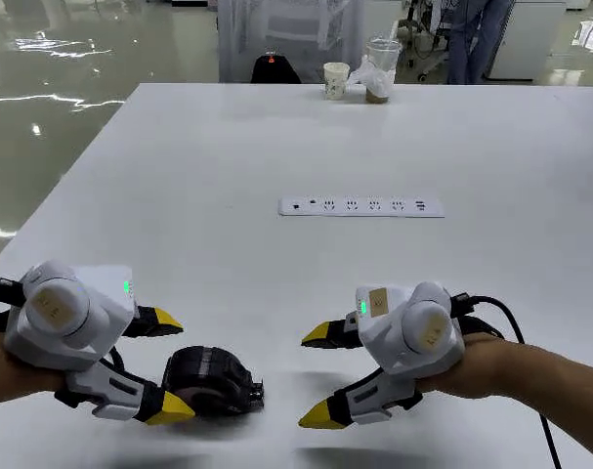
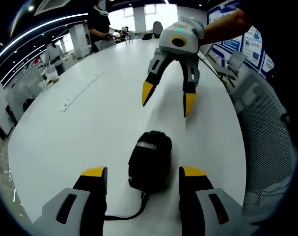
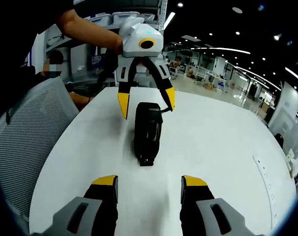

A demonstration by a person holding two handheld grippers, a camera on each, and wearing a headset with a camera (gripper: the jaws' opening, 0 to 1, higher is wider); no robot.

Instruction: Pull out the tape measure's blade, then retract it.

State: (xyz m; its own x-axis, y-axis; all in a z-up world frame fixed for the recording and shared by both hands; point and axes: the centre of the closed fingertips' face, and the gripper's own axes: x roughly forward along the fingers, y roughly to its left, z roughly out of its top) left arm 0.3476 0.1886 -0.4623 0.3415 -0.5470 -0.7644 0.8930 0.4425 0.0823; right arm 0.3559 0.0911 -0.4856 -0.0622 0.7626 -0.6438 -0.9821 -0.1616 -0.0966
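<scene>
Where the left gripper (image 1: pixel 172 363) spreads its jaws, the tape measure (image 1: pixel 213 381) lies between.

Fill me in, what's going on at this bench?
A person holds a gripper in each hand over a white table. The left gripper is open, with a black tape measure lying between its fingers, not clamped. The right gripper faces it, also open, a short way off and touching nothing. The tape measure is not yet extended. A power strip lies farther up the table.
</scene>
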